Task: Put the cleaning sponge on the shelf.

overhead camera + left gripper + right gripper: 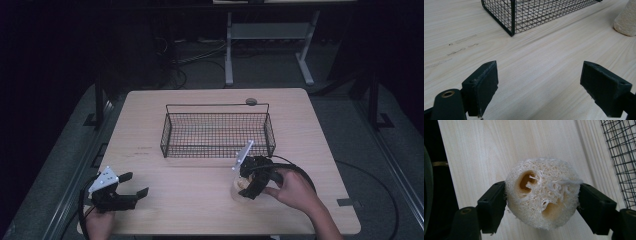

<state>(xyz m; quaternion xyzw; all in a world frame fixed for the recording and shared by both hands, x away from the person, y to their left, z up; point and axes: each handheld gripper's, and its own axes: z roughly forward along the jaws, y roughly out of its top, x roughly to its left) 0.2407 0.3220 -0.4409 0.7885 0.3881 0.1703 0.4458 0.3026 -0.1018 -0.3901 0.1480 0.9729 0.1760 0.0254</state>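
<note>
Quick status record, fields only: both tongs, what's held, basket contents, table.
left tongs: open, holding nothing, at the table's near left
right tongs: shut on the loofah, just in front of the basket
basket: black wire, mid-table, looks empty
loofah contact: one jaw on each side, end with holes facing the camera
table: light wood, faint marks left of the basket
</note>
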